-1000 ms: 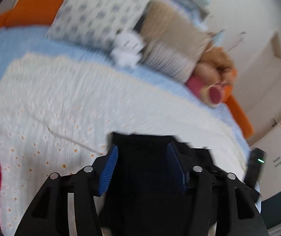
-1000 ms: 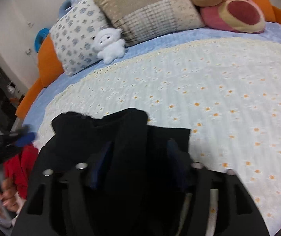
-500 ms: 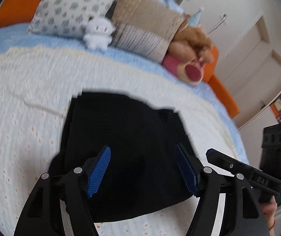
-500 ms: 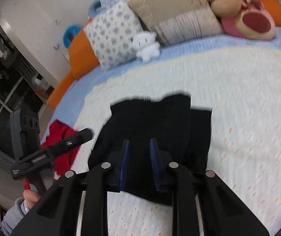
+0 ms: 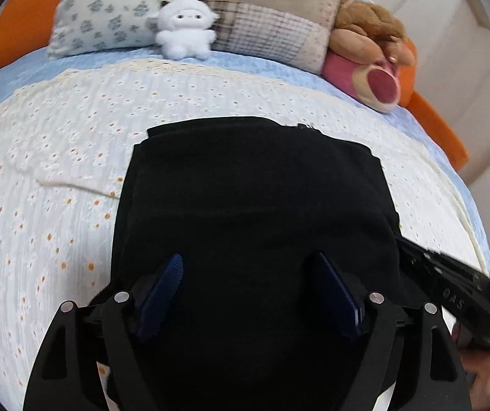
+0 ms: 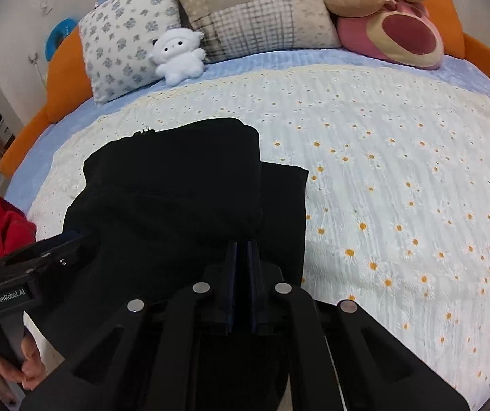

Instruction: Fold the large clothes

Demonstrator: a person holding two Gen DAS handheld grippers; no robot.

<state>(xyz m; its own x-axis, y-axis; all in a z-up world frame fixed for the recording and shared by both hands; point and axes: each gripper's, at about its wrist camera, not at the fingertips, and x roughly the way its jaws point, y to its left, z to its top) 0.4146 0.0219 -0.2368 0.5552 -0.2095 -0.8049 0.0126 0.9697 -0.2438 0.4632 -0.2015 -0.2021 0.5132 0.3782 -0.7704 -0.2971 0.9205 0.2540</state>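
Observation:
A folded black garment point(image 5: 255, 198) lies on the white daisy bedspread point(image 5: 56, 157); it also shows in the right wrist view point(image 6: 173, 188). My left gripper point(image 5: 250, 274) is open, its blue pads spread just above the near part of the garment, holding nothing. My right gripper point(image 6: 243, 250) has its pads pressed together at the garment's near right edge; whether cloth sits between them is hidden. Each gripper shows in the other's view, the right one point(image 5: 450, 294) at the garment's right side, the left one point(image 6: 22, 274) at its left side.
Pillows point(image 6: 255, 17), a white plush point(image 6: 178, 56) and a pink and brown plush point(image 6: 392, 30) line the head of the bed. A red garment point(image 6: 8, 229) lies at the bed's left edge. An orange bed frame point(image 6: 63, 78) runs around the mattress.
The black garment went from bunched up close in front of the grippers to lying flat and folded on the bedspread. The left pads spread wider. The right pads closed together.

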